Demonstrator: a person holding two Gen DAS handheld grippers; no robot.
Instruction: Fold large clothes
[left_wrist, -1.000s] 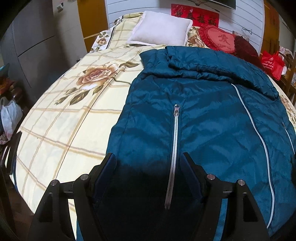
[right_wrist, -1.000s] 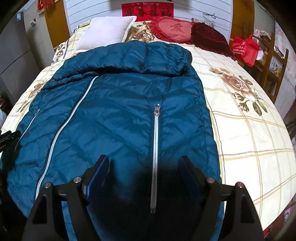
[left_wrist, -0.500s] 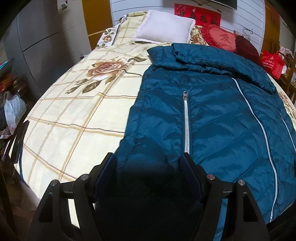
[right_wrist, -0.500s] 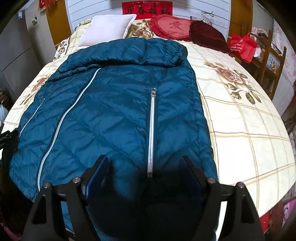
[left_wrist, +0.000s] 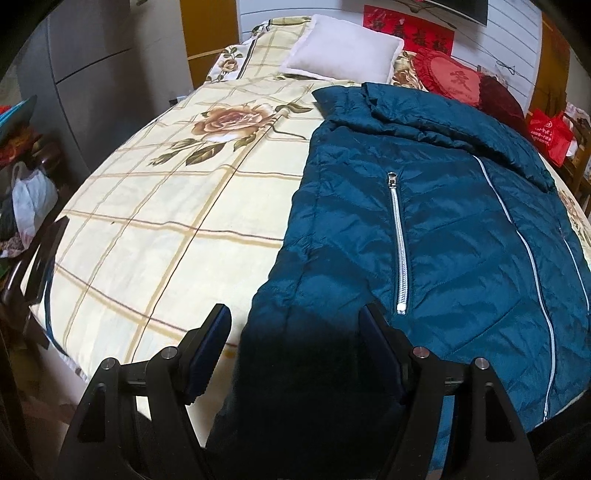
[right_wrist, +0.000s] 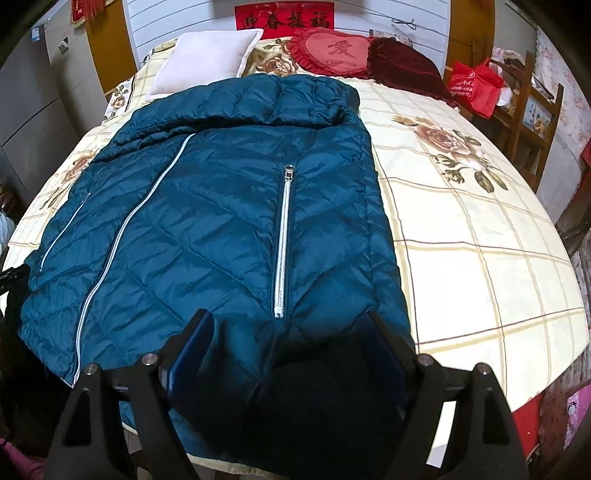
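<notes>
Jacket (left_wrist: 443, 229) flat on bed (left_wrist: 166, 221), unfolded. Left gripper (left_wrist: 295, 332) and right gripper (right_wrist: 288, 336) released above hem. Next: clamp hem corners.

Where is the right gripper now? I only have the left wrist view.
Observer: The right gripper hangs over the jacket's near hem, just below a pocket zipper.
Operator: Are its fingers closed on the fabric?
Observer: No, the fingers stand wide apart; nothing is pinched.
Operator: Is there room on that side of the jacket?
Observer: Yes, bare bedsheet runs from the jacket's edge out to the side of the bed.
</notes>
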